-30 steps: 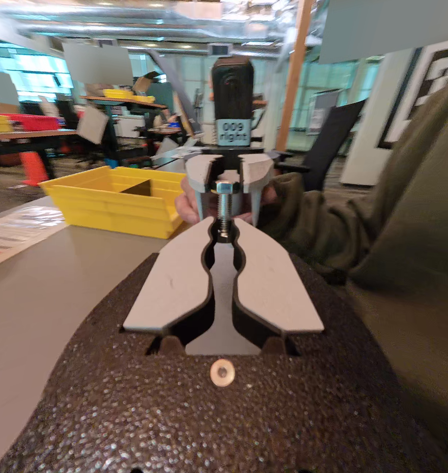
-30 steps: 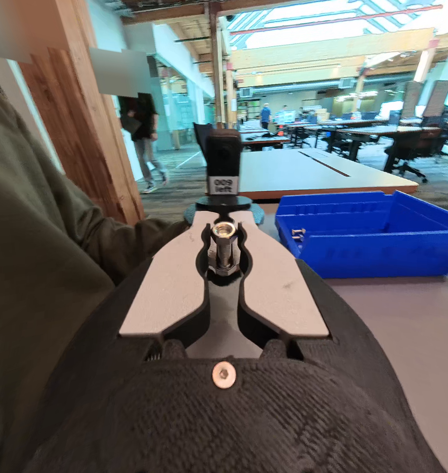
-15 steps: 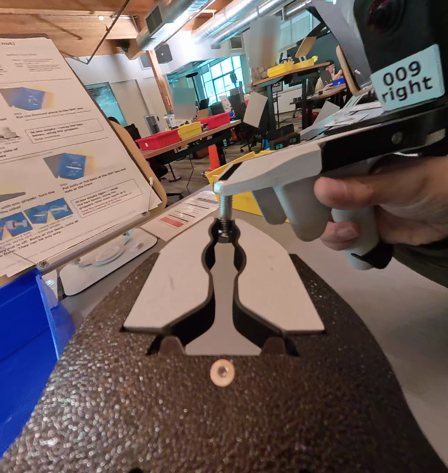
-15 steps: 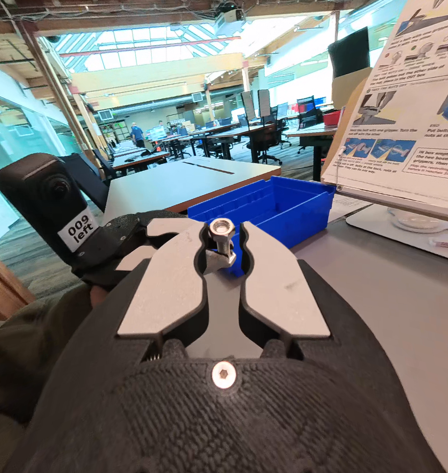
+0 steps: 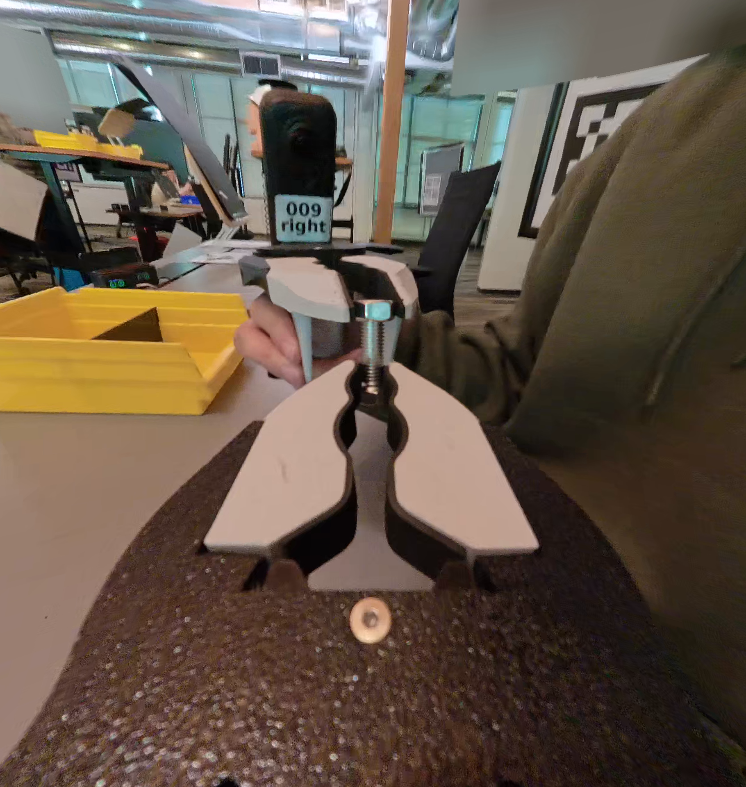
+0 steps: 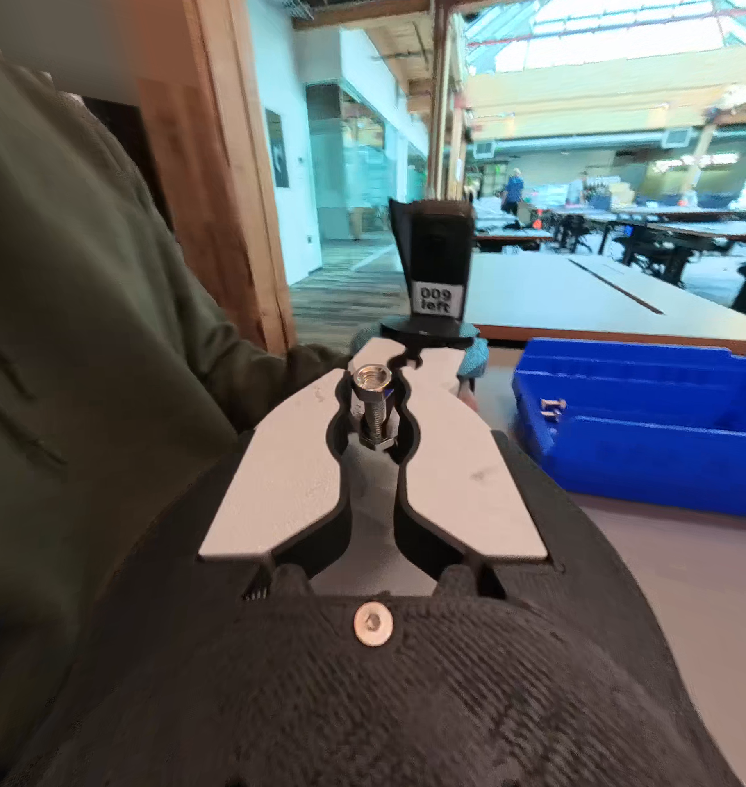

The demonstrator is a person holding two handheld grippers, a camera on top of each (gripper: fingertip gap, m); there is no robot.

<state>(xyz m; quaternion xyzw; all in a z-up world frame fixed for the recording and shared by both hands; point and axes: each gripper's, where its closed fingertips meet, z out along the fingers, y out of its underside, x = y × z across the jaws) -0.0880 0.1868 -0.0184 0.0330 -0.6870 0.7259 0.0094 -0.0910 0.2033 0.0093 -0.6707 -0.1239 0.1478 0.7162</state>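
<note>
Yellow bin (image 5: 94, 366) on grey table (image 5: 86, 477); blue bin (image 6: 644, 430) holding bolts (image 6: 550, 408)

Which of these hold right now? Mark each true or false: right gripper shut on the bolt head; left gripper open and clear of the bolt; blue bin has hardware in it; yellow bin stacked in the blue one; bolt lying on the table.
1. The right gripper is shut on the hex head of the bolt. True.
2. The left gripper is open and clear of the bolt. False: it is shut on the nut at the bolt's threaded end.
3. The blue bin holds small bolts. True.
4. The yellow bin is stacked in the blue bin. False: it stands by itself on the table.
5. The bolt lies on the table. False: it is held above the table between the two grippers.
</note>
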